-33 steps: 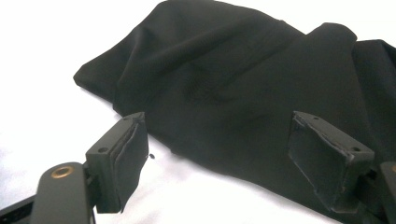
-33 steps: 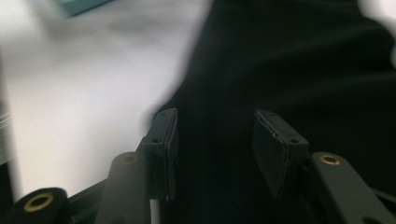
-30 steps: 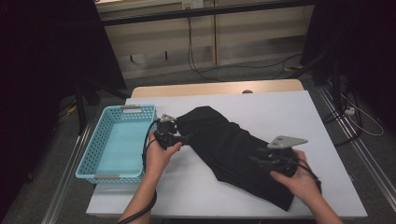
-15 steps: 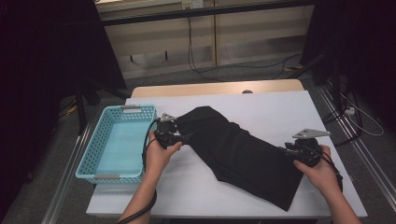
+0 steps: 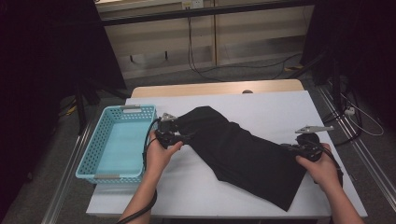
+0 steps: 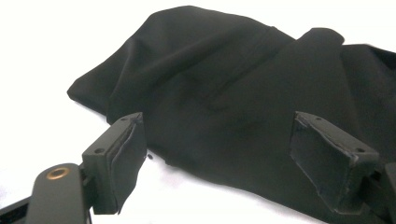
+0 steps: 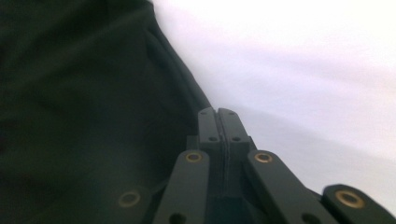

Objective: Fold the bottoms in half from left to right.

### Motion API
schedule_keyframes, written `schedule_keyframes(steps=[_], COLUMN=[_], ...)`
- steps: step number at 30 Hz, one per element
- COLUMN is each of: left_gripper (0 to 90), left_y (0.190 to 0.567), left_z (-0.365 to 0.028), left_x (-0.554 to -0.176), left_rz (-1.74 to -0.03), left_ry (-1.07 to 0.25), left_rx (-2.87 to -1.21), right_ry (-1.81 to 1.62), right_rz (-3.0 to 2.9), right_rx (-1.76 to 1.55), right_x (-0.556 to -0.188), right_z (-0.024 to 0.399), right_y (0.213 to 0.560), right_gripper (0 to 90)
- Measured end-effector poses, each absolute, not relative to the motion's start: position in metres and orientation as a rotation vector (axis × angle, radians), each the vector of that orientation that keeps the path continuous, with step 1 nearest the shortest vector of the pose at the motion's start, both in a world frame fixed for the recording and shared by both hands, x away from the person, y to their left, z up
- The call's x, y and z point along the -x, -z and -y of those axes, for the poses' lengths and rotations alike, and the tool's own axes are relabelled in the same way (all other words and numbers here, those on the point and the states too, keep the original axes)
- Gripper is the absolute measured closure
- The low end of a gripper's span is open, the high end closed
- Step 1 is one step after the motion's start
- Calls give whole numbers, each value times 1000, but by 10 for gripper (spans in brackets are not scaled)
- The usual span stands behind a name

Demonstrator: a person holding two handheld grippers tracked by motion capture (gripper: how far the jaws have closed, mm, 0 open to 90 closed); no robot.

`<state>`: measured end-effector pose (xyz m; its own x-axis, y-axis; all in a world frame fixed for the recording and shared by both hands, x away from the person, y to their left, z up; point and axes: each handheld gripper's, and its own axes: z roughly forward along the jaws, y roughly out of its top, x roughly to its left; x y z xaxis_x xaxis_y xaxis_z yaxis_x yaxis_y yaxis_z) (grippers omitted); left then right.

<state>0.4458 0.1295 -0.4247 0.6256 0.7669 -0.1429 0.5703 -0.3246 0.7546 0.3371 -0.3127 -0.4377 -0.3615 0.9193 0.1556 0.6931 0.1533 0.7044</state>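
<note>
My right gripper (image 5: 290, 148) has just been clenching — its jaws meet at the cloth's (image 5: 243, 151) right edge, whether on fabric I cannot tell. My left gripper (image 6: 219, 154) gapes, cloth just ahead between the jaws — its long axis running gripper to gripper.

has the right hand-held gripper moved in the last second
Yes. The right hand-held gripper slid from over the black cloth outward toward the table's right edge, its jaws closing.

High view overhead, facing forward and down on the tabletop (image 5: 261, 105); both gripper views sit close, sharing the black cloth (image 5: 243, 151)
</note>
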Motion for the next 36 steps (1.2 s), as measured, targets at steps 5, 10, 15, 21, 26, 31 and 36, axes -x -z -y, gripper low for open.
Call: schedule_keyframes(steps=[5,10,15,21,26,31,36], left_gripper=[194,194,194,193,193,193,193], left_y=[423,423,423,422,422,422,421], left_z=[-130,-127,-127,-130,-128,-128,-128], left_x=[-446,-445,-445,-445,-444,-445,-445], left_rz=[-1045,-1036,-1032,-1033,-1031,-1028,-1024], left_ry=[-310,-305,-303,-303,-300,-299,-307], left_rx=[-2026,-2027,-2029,-2025,-2029,-2028,-2028], right_ry=[-1023,-974,-935,-941,-885,-914,-934], right_rz=[-2052,-2011,-1998,-2005,-2058,-2042,-1974], right_rx=[-1566,-1545,-1549,-1607,-1603,-1641,-1689], right_x=[-335,-337,-328,-312,-309,-310,-306], right_z=[325,333,337,356,353,356,372], right_y=[433,442,439,445,452,451,445], right_gripper=[892,785,754,737,761,900,900])
